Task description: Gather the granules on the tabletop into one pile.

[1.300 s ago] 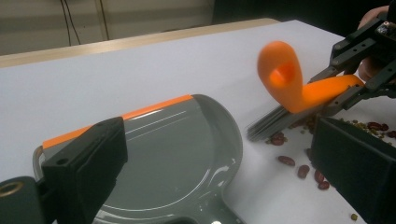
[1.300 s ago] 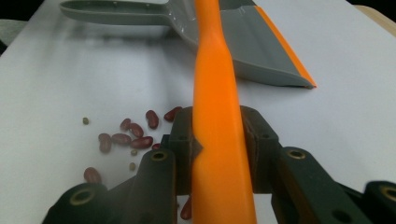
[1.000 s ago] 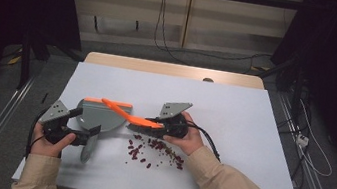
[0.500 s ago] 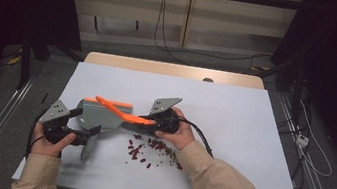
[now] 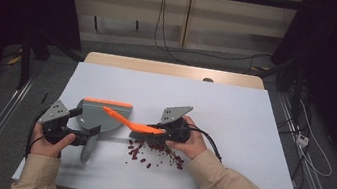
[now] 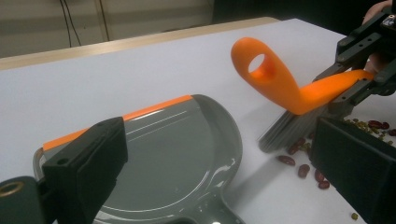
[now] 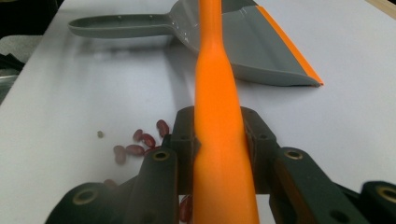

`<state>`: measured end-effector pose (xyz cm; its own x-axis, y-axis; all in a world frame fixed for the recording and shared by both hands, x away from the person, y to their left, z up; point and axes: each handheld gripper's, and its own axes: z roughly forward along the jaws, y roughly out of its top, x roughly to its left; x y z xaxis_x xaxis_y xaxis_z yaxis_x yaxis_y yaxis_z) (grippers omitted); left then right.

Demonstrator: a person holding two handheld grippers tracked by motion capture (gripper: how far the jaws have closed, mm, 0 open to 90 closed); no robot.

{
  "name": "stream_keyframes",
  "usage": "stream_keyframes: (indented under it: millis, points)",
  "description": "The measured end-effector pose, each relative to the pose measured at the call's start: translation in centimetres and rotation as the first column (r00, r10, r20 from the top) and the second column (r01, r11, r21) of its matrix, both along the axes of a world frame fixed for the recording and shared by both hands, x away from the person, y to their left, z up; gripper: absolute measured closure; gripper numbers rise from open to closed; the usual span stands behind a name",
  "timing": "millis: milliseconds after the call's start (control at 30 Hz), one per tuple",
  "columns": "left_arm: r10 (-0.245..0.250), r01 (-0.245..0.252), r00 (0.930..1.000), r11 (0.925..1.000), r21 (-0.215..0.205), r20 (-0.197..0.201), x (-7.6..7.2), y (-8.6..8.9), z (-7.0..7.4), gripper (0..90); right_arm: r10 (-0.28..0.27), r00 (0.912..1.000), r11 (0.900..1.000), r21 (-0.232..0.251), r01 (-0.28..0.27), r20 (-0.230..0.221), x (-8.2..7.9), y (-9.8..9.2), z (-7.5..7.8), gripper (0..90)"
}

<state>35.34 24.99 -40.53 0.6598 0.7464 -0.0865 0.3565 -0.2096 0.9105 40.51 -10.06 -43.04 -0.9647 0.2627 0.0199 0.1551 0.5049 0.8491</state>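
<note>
Since a second ago the right gripper (image 5: 155, 129) has slid a bit toward the dustpan (image 5: 102, 116), dragging the orange hand brush (image 5: 133, 122) along with it, while the left hand hasn't budged. Right jaws are clamped tight on the brush handle, and the gray bristles sit down on the white table (image 5: 251, 137) right at the edge of the scattered red beans (image 5: 155, 154), just beside the dustpan's open side. Brush handle loop hangs over the dustpan's pan. Left gripper (image 5: 80, 137) is at the dustpan's gray handle, and I think the jaws are closed on it, but honestly the handle is mostly hidden so I can't tell for sure. Dustpan lies flat, orange lip facing away from the person.
</note>
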Motion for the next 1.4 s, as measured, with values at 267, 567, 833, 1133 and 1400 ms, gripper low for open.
stream_keyframes:
  millis: [267,567,833,1133,1400]
  points:
    - [-0.003,0.003,1.0000,1.0000,0.003,-0.002,0.1,-0.2,0.0,4.3,-0.036,0.9992,0.996,0.077,0.034,0.018,0.5,-0.7,1.1,71.0]
    - [-0.005,0.005,0.9999,1.0000,0.004,-0.010,0.2,-0.1,-0.2,4.3,-0.096,0.9944,0.995,0.046,0.093,0.046,3.5,-0.8,0.2,71.1]
    - [0.005,-0.004,0.9999,1.0000,0.003,-0.011,0.1,0.1,-0.3,4.4,-0.050,0.9975,0.999,-0.008,0.051,0.050,2.3,-0.6,-0.6,70.6]
    - [-0.001,0.001,1.0000,1.0000,0.005,-0.005,0.1,-0.1,-0.2,4.4,-0.025,0.9995,1.000,0.005,0.025,0.020,0.4,-1.8,-0.3,71.0]
    - [-0.002,0.002,1.0000,1.0000,0.004,-0.006,0.1,-0.2,-0.2,4.4,-0.085,0.9942,0.996,0.043,0.082,0.066,1.0,-2.5,0.8,71.0]
